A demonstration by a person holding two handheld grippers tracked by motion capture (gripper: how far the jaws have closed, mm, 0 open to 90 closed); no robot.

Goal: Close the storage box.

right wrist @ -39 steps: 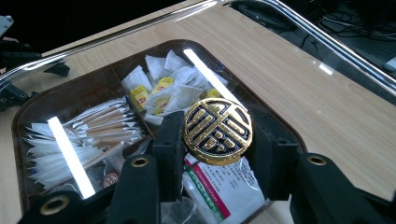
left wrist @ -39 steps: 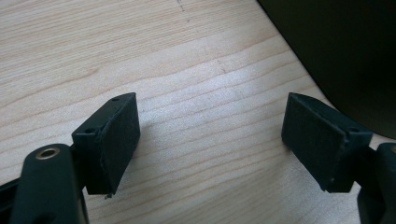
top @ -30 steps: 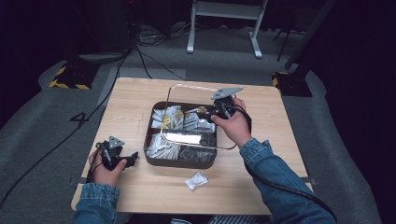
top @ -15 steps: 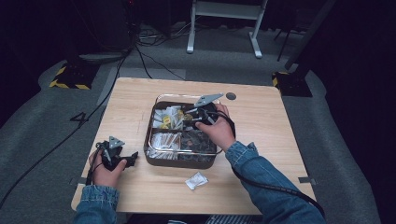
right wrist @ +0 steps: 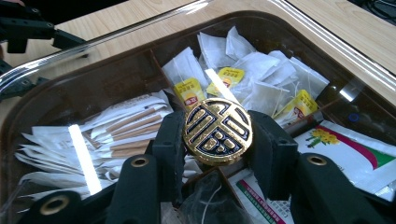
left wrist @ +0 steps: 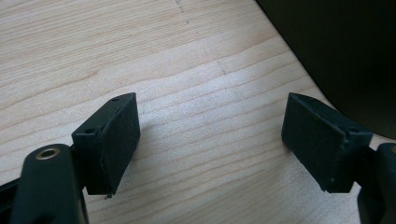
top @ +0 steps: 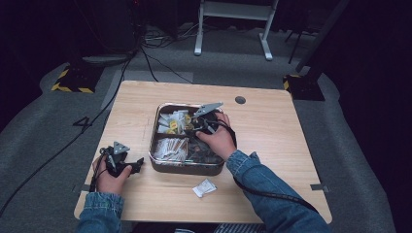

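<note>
Right gripper view: right tongs (right wrist: 217, 140) clamp gold round knob (right wrist: 217, 131) of clear lid (right wrist: 299, 28) over the sachet tray (top: 187, 167). Left tongs (left wrist: 212, 144) gape, nothing between them, low over the worktop (left wrist: 196, 84).

table (top: 272, 145): light wood, with a round dark grommet (top: 240, 100) near its far edge
white packet (top: 204, 187): lies on the table's near part, apart from the rest
floor: grey carpet
cables (top: 145, 53): trail behind the table
white frame (top: 233, 19): stands farther back

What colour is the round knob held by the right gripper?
Gold with dark inlay, best in the right gripper view.
</note>
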